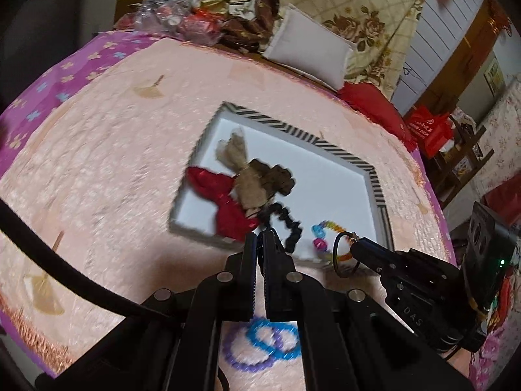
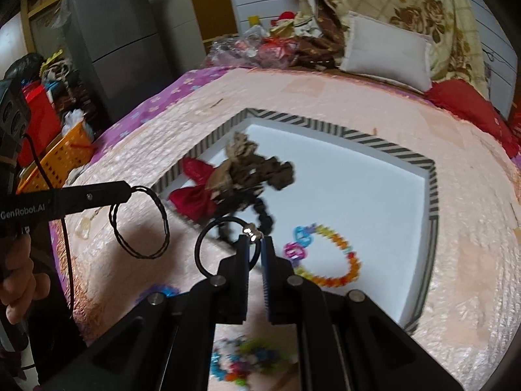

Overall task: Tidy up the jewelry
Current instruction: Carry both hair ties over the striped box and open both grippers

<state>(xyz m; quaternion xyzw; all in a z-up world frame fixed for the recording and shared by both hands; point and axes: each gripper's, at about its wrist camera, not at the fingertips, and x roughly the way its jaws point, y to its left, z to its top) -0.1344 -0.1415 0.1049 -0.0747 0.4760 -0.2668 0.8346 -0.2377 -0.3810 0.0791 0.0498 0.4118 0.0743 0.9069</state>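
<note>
Bedroom setting: a bed covered with a pink quilted bedspread [image 2: 374, 104] carries a shallow white tray with a striped rim [image 2: 433, 192]. Right gripper [image 2: 255, 240], pointing forward over the tray's near edge, pinches a smooth black hair tie with a metal charm [image 2: 208, 244] between nearly closed jaws. Left gripper [image 2: 129, 192], reaching in horizontally from the left and held by a bare hand [image 2: 16, 280], clamps a thin twisted black hair tie [image 2: 141, 224] that dangles above the bedspread. Inside the tray lie a rainbow bead bracelet [image 2: 338, 254], a black scrunchie [image 2: 263, 211], a brown hair bow [image 2: 257, 166] and a red bow [image 2: 192, 192]. Blue and purple bead bracelets [image 1: 260, 345] rest on the bedspread beneath the left gripper.
</note>
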